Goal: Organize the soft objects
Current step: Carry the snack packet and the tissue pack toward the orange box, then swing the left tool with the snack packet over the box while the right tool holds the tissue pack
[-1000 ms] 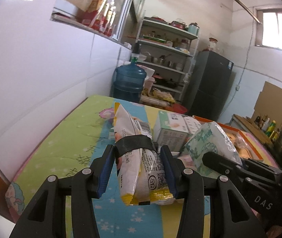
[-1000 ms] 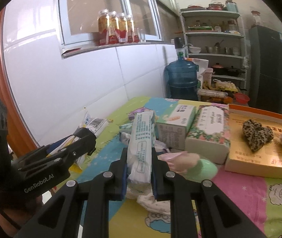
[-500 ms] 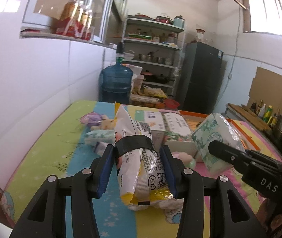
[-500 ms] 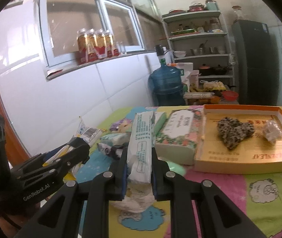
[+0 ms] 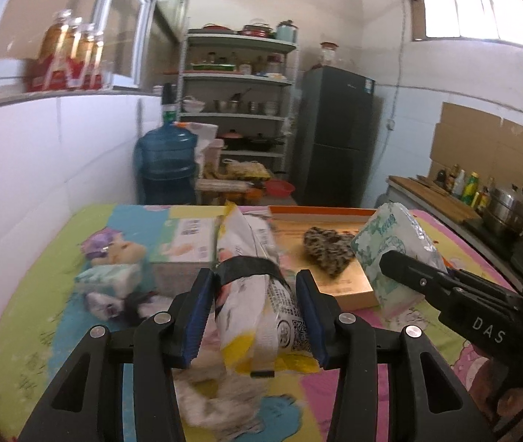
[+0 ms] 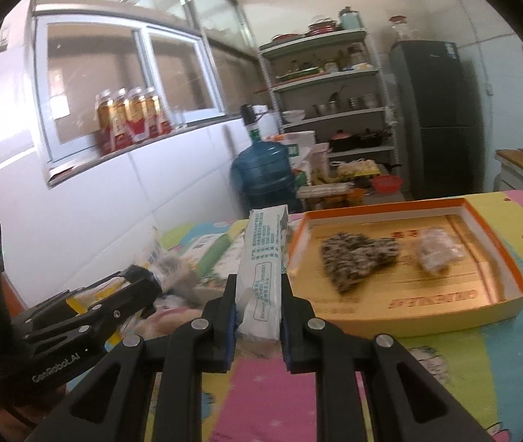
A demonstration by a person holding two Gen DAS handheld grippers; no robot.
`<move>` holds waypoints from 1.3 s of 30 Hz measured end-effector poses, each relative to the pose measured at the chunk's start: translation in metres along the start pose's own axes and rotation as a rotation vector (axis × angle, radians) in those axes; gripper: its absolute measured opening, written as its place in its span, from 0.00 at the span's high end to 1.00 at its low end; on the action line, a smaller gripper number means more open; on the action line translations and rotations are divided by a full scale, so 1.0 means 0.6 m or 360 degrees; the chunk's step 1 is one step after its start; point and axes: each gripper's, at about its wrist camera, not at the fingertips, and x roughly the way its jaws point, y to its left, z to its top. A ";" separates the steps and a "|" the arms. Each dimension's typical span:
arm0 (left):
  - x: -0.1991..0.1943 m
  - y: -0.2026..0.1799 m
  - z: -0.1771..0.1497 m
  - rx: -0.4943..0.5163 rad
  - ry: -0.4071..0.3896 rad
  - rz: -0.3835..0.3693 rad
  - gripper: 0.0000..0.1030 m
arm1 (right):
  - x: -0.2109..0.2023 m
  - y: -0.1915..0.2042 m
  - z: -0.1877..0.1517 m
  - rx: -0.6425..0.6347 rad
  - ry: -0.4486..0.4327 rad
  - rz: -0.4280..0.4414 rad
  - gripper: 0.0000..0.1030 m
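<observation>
Daylit, fairly bright. High window upper right of left view blows out white. Both views motion-blurred: heart cushion smeared mid-right, bottles ghosted upper left. Strong fisheye bending, dark vignette at corners. Soft shadows.

A: What colours show on the packets?
B: The snack bag is white and yellow with a black band; the tissue pack is white with green print.
A: And the tray?
B: Orange rim, tan floor, holding 1 leopard-spotted cloth.
</observation>
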 end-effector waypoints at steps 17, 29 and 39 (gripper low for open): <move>0.083 -0.066 0.013 0.0038 0.0096 -0.0153 0.92 | -0.017 -0.123 0.013 0.0098 -0.0036 -0.0151 0.81; 0.062 -0.095 -0.008 0.0190 0.0074 -0.0378 0.53 | -0.037 -0.153 0.000 0.0161 -0.0050 -0.0170 0.81; 0.017 -0.123 -0.051 0.1083 0.0253 -0.1004 0.43 | -0.056 -0.162 -0.013 0.0183 -0.0043 -0.0170 0.81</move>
